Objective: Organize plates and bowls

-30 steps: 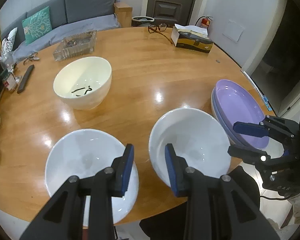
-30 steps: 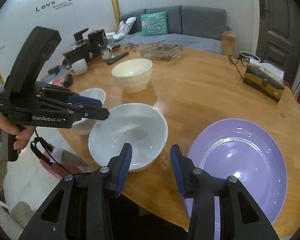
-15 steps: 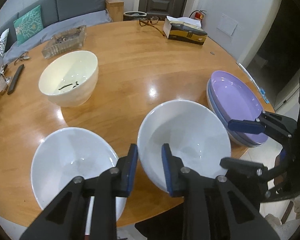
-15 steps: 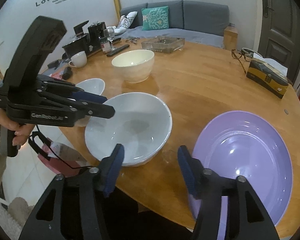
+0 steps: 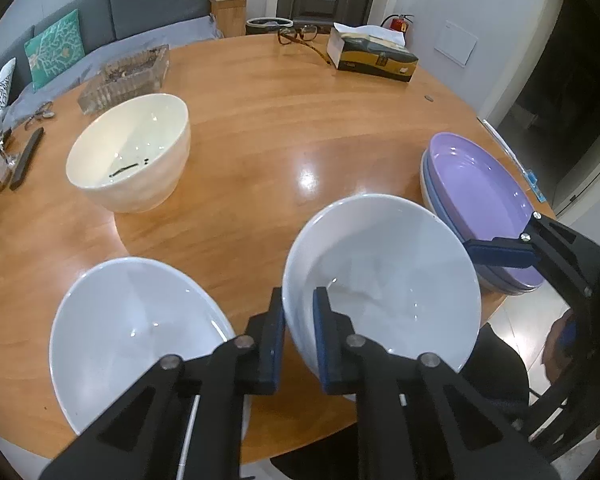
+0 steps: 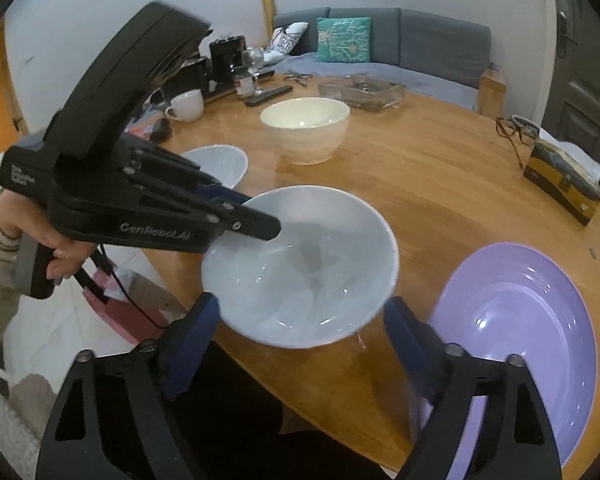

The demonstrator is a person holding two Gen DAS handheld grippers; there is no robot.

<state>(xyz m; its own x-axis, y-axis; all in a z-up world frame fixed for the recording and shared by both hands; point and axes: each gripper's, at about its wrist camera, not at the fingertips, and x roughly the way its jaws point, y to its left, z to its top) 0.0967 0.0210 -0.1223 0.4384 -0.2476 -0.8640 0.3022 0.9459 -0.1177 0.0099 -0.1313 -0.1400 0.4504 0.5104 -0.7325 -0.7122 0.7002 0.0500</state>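
Note:
My left gripper (image 5: 298, 320) is shut on the near rim of a white bowl (image 5: 384, 276), holding it tilted above the table's front edge; it also shows in the right wrist view (image 6: 300, 268). A second white bowl (image 5: 136, 336) sits to its left. A cream bowl (image 5: 132, 156) stands farther back. Stacked purple plates (image 5: 480, 196) lie at the right edge; they also show in the right wrist view (image 6: 516, 332). My right gripper (image 6: 300, 332) is open wide, its fingers either side of the held bowl's near edge, not touching it.
A round wooden table (image 5: 280, 112) carries a glass ashtray (image 5: 128, 76), a tissue box (image 5: 372, 56), glasses (image 5: 300, 36) and a remote (image 5: 26, 156). A mug (image 6: 186, 106) and coffee gear (image 6: 224, 60) stand at the far left. A sofa (image 6: 380, 48) is behind.
My left gripper closed on the right white bowl's rim and lifted it, tilted. My right gripper opened wider and came up to the bowl.

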